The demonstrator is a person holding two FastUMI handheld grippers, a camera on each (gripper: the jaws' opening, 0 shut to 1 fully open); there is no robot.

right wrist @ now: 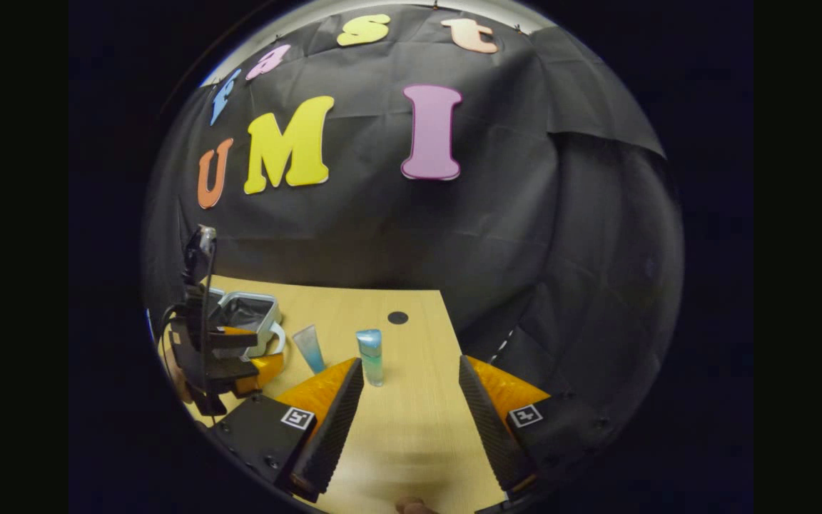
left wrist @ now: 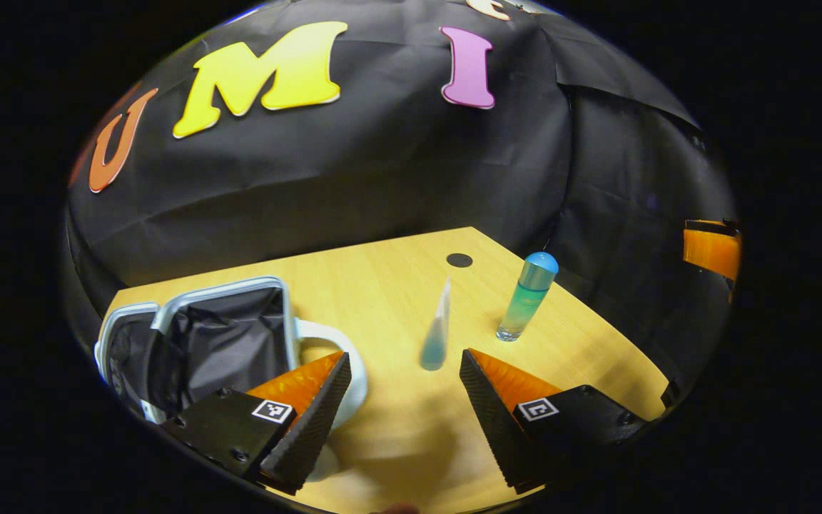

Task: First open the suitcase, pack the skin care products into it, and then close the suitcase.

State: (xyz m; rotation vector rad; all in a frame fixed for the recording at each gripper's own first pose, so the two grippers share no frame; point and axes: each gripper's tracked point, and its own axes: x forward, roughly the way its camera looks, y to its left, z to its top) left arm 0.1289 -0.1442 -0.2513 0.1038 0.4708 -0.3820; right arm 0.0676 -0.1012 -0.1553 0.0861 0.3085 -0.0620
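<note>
Both grippers hovered low over the wooden table (left wrist: 397, 300), jaws apart and empty: left gripper (left wrist: 405, 371) near the open suitcase (left wrist: 218, 335), right gripper (right wrist: 411, 378) near the blue-capped bottle (right wrist: 370, 355).

A wooden table (left wrist: 397, 300) carries an open suitcase (left wrist: 218, 335), a tube (left wrist: 437, 330) and a bottle (left wrist: 527, 295)

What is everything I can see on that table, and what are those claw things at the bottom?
suitcase: one, pale blue-grey shell with dark lining, lid open, table's left end.
tube: one, clear fading to blue-green, standing on its cap mid-table.
bottle: one, green-tinted with blue cap, upright right of the tube.
round dark spot: one, black, on the table behind the tube.
table: one, light wood.
left claw: one, open, near the suitcase.
right claw: one, open, near the bottle.
</note>
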